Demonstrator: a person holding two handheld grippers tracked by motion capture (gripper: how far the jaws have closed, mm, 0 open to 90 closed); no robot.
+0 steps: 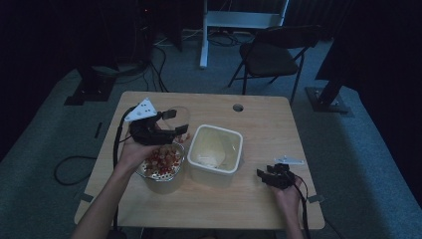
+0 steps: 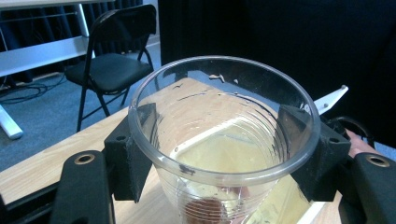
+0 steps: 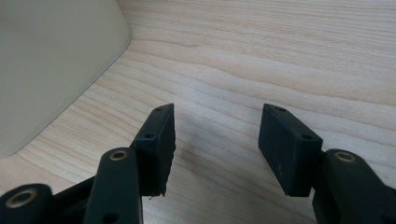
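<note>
Wooden surface (image 1: 259,199) carries everything here, with a folding chair (image 1: 271,52) beyond its far edge. At its middle sits a white tub (image 1: 217,149) with pale contents I cannot identify. Left of the tub, touching or nearly so, is a bowl (image 1: 161,167) of small red and white pieces. Above the bowl's far side the left claw (image 1: 171,130) grips a clear ribbed cup (image 2: 224,135), one jaw pressed on each side just under the rim; the cup looks nearly empty, with something reddish at its bottom. Near the right edge, the right claw (image 3: 215,144) rests low over bare wood, its jaws wide apart and holding nothing. The thin cup could buckle or slip if squeezed unevenly, and tipping it off-centre over the bowl or tub would likely scatter pieces across the surface.
</note>
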